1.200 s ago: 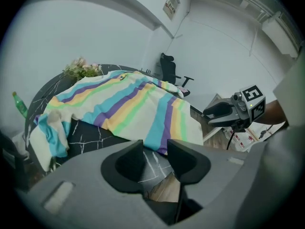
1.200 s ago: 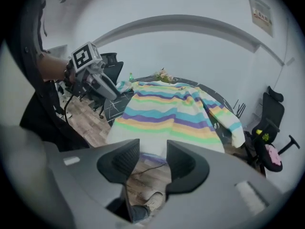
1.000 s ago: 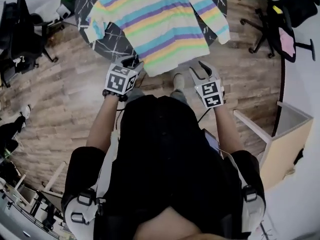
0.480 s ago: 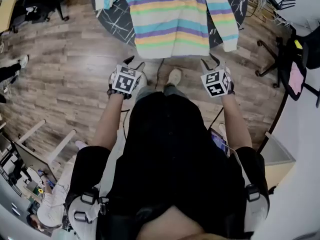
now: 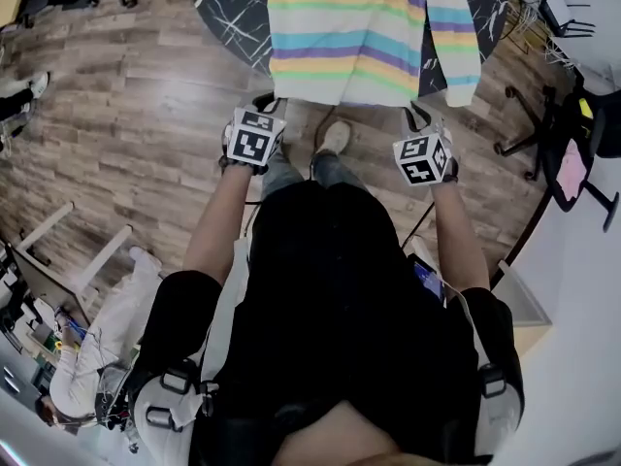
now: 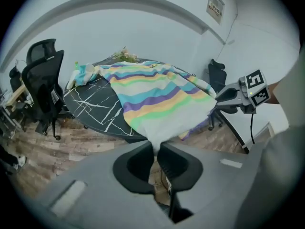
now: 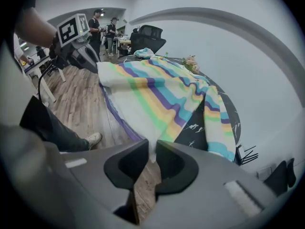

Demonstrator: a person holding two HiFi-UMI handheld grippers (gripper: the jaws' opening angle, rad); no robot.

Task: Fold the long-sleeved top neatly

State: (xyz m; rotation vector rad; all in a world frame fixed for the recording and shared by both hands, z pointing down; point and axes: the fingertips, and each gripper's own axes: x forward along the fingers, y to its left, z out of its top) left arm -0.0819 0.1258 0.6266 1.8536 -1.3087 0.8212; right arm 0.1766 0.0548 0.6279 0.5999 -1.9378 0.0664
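Status: top [image 5: 359, 37] spread on table [image 5: 228, 27], hem hanging over the near edge; left gripper [image 6: 156, 148] and right gripper [image 7: 152, 150] have just been closing, each now pinching a hem corner; advise lifting both evenly, hem taut, towards the collar.

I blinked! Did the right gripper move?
Yes. The right gripper moved toward the table; its jaws have just closed on the hem of the striped top.

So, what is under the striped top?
A black table with white veins; the part beneath the striped top is hidden. The hem hangs past the edge, above wood floor.
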